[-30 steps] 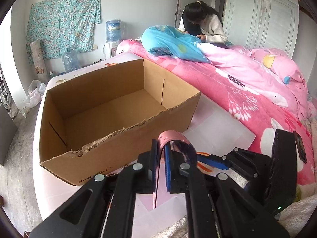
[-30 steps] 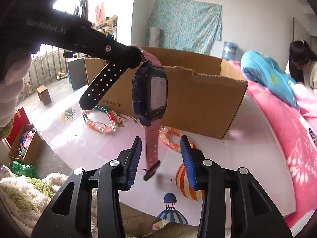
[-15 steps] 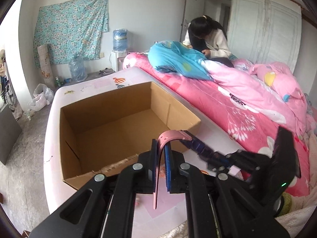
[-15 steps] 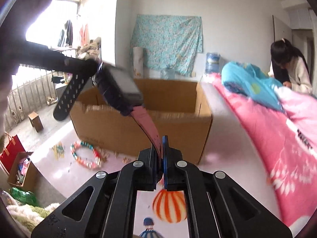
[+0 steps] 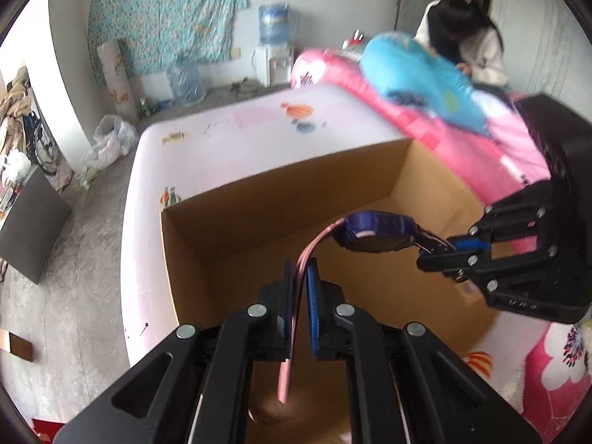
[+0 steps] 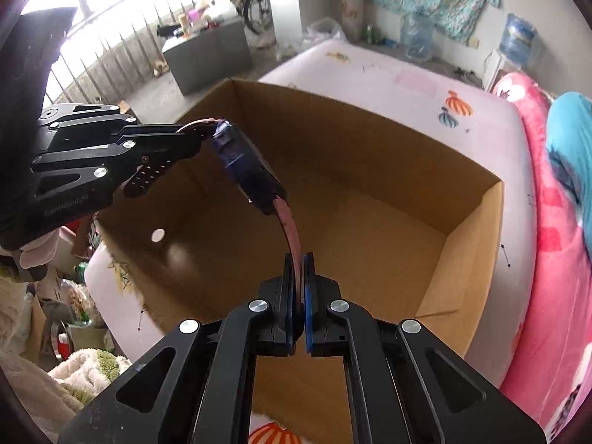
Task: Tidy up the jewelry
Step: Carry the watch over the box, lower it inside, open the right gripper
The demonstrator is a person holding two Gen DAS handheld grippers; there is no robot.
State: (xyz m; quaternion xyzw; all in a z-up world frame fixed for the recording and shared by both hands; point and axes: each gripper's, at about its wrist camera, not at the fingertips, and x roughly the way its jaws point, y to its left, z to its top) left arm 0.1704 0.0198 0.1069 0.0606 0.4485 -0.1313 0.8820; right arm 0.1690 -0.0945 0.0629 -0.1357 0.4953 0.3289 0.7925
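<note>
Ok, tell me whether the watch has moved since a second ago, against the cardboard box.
Yes. The watch, strung between the left gripper and right gripper, hung in front of the cardboard box near wall; now it hangs over the open box.

soft daylight, motion blur, fisheye vignette

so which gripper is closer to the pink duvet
Right. The right gripper hangs over the cardboard box on the side next to the pink duvet; the left gripper sits farther across the box, away from it.
</note>
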